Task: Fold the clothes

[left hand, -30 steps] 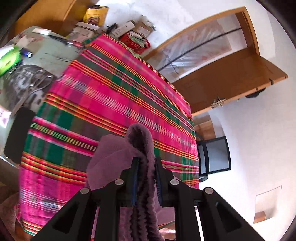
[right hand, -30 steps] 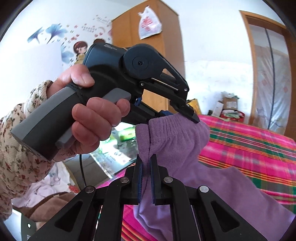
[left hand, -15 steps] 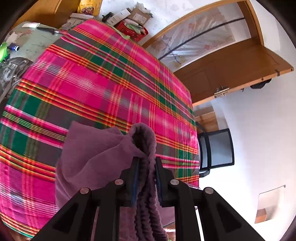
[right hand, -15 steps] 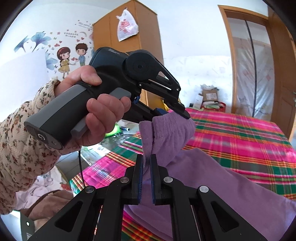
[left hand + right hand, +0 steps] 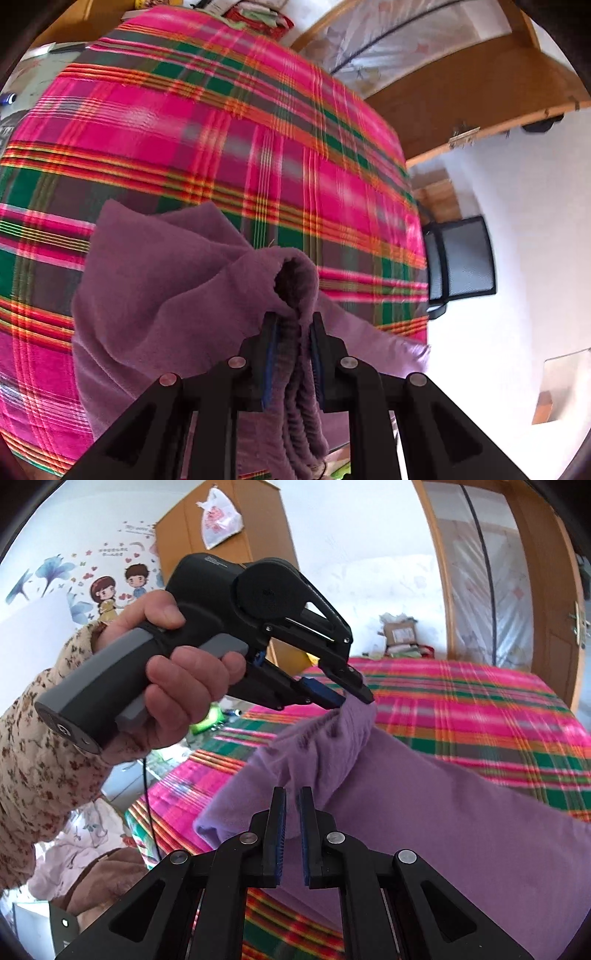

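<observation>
On the wall, sticker lettering [image 5: 114, 549] is too blurred to read.

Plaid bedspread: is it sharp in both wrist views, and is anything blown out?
Left wrist view: plaid bedspread smeared by motion, purple garment and left hand-held gripper sharp, white wall overexposed. Right wrist view: bedspread streaked too, right hand-held gripper crisp; heavy fisheye bending in both.

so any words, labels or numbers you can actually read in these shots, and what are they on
None can be read.
Wall sticker: a line of script above the cartoon pair, too small to make out.
White plastic bag: red print, blurred.
Left claw body: faint lettering on top, too blurred.
</observation>
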{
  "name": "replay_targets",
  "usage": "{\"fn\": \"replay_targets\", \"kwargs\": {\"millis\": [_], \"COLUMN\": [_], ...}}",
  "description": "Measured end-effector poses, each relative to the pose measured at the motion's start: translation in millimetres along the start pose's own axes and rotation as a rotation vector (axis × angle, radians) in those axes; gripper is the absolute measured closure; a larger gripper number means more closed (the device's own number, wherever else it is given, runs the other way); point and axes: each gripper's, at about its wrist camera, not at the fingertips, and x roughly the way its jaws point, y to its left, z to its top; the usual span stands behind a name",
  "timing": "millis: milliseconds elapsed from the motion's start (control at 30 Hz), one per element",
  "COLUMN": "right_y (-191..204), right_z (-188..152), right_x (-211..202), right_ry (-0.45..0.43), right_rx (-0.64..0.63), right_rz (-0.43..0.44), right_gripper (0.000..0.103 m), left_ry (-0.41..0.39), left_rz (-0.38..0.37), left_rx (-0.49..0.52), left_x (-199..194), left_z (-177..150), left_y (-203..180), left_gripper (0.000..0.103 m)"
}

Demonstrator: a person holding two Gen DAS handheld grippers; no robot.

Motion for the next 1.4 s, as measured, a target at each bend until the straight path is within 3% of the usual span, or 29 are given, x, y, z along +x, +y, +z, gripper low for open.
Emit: {"fn": "replay_targets", "kwargs": {"millis": [300,400,533,667,800,967,1167,1400], "right_y": [-35.5,-51.8,-79.4,-100.8,-116.1,-126.8,-123.3,-106.6], "right_z": [-23.4,-29.4,-26.6,-19.5,-11.7,-8.3,-4.6,-3.7], "right_x": [-3.1,-7.2,-10.7,2.3,25.5,55.0,68.3,76.9], "right_ry": [0.057,0.066,0.050,0.072,0.133,0.195,0.228,0.270], "right_rx": [0.097,0.141,0.224,0.312,0.391,0.478,0.482,0.496], "right_rz": [-0.039,-0.056,-0.001,0.069,0.174,0.230,0.223,0.287], "right_gripper": [0.095,0.095,0.092,0.068,0.065,0.061,0.060,0.060], "left_ry": [0.122,0.129,0.038,-0.091,-0.192,-0.240,-0.236,-0.239], "left_rz": [-0.033,-0.056,-0.059,-0.044,0.007,-0.024,-0.080,-0.163], "left_rx": [0.079,0.091,0.062,0.004,-0.117,-0.291,-0.400,-0.383], "left_x": [42.2,43.7,16.6,-21.1,-47.1,-58.7,-49.2,-43.0], "left_z": [-6.1,-10.2,-17.3,-33.0,-54.2,-84.4,-109.9,-112.2], "left_y": [-39.4,-45.2,-28.9,7.1,57.2,120.6,160.7,159.8], "left_gripper": [0.086,0.086,0.086,0.084,0.079,0.077,0.073,0.071]}}
